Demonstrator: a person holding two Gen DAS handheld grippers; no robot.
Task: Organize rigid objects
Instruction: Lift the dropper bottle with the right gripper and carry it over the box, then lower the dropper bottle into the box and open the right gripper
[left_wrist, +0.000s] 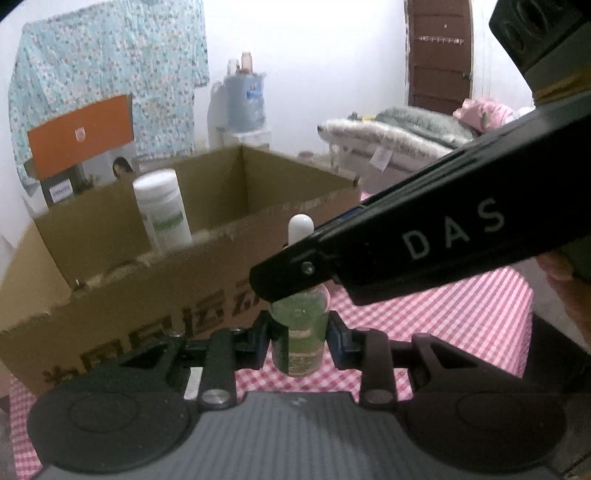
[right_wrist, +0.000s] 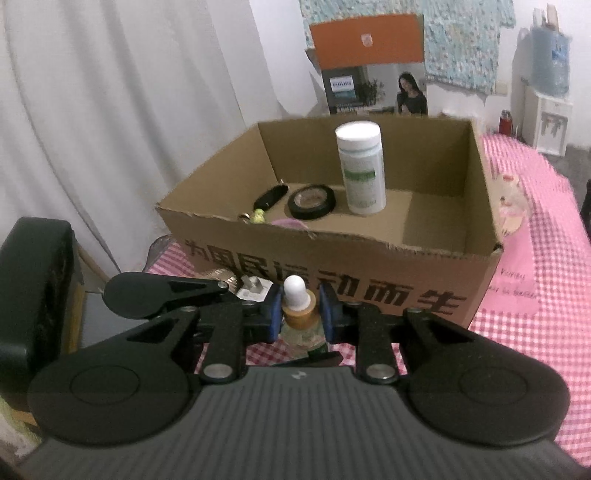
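A small green dropper bottle (left_wrist: 300, 332) with a white rubber bulb and a tan collar stands upright on the pink checked cloth, just in front of the cardboard box (left_wrist: 155, 295). My left gripper (left_wrist: 300, 336) is closed around its glass body. My right gripper (right_wrist: 298, 314) is closed around its tan collar (right_wrist: 298, 316), and its arm crosses the left wrist view from the right. The box (right_wrist: 332, 273) holds an upright white bottle (right_wrist: 362, 170), a black tape roll (right_wrist: 312, 201), a black pen-like item (right_wrist: 269, 195) and small bits at the front left.
An orange and white product box (right_wrist: 369, 66) stands behind the cardboard box. A white curtain hangs on the left. A water dispenser (right_wrist: 546, 92) stands at the far right. A black object (right_wrist: 33, 295) sits at the table's left. A small white item (right_wrist: 253, 288) lies by the box front.
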